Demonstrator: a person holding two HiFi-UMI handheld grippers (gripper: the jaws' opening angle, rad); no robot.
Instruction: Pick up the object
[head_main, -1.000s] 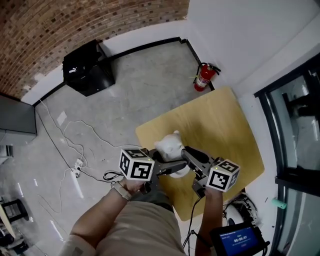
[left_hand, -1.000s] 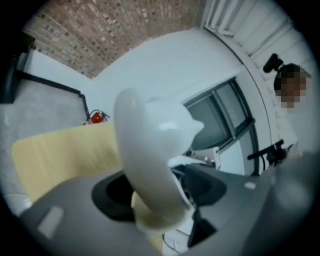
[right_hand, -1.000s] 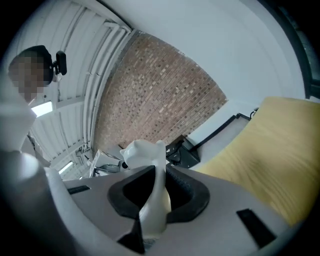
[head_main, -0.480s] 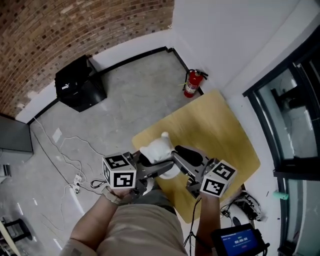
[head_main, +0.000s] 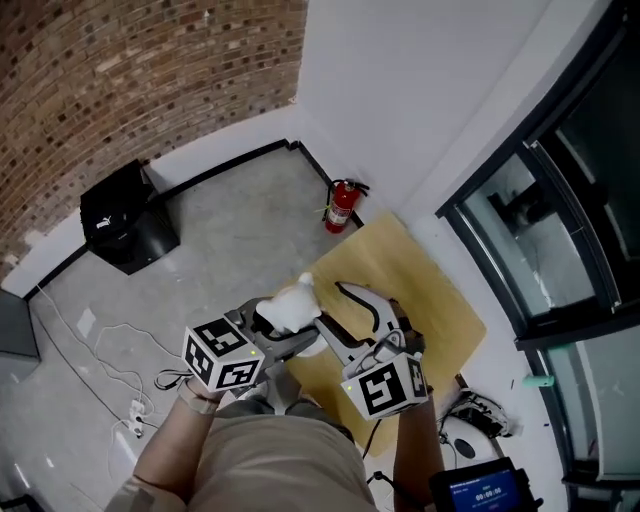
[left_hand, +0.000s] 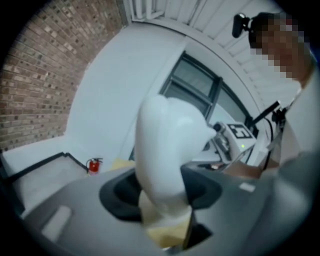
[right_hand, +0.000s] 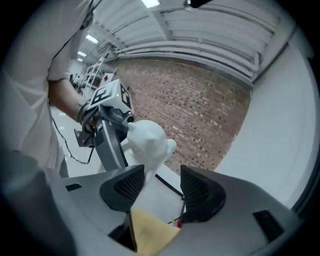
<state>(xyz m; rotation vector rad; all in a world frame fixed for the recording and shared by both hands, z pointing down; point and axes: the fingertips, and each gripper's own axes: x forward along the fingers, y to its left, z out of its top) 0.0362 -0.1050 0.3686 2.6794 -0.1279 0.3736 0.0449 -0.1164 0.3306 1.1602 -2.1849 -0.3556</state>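
Overhead view of a person holding a two-jaw gripper in each hand above a light yellow wooden table (head_main: 425, 285) that stands in the corner of a room.

The left gripper (head_main: 283, 326) is clamped on a white animal-shaped figure with small ears (head_main: 290, 306). In the left gripper view its two dark pads press against the lower sides of the figure (left_hand: 162, 150), which rises upright out of the left gripper (left_hand: 160, 194) and fills the middle of the view. The figure is up in the air, over the near left edge of the table, not resting on it.

The right gripper (head_main: 337, 306) sits just beside the figure, on its right. In the right gripper view the jaws of the right gripper (right_hand: 162, 189) are spreading apart. Nothing lies between the ribbed black pads. The figure (right_hand: 146, 141) shows just beyond them, up and to the left.

On the grey concrete floor behind the table, a red fire extinguisher (head_main: 340, 206) stands against the white wall. A black box (head_main: 125, 215) sits further left, near a red brick wall (head_main: 130, 70). White cables (head_main: 110, 345) trail across the floor. Dark-framed windows (head_main: 545, 235) run along the right.
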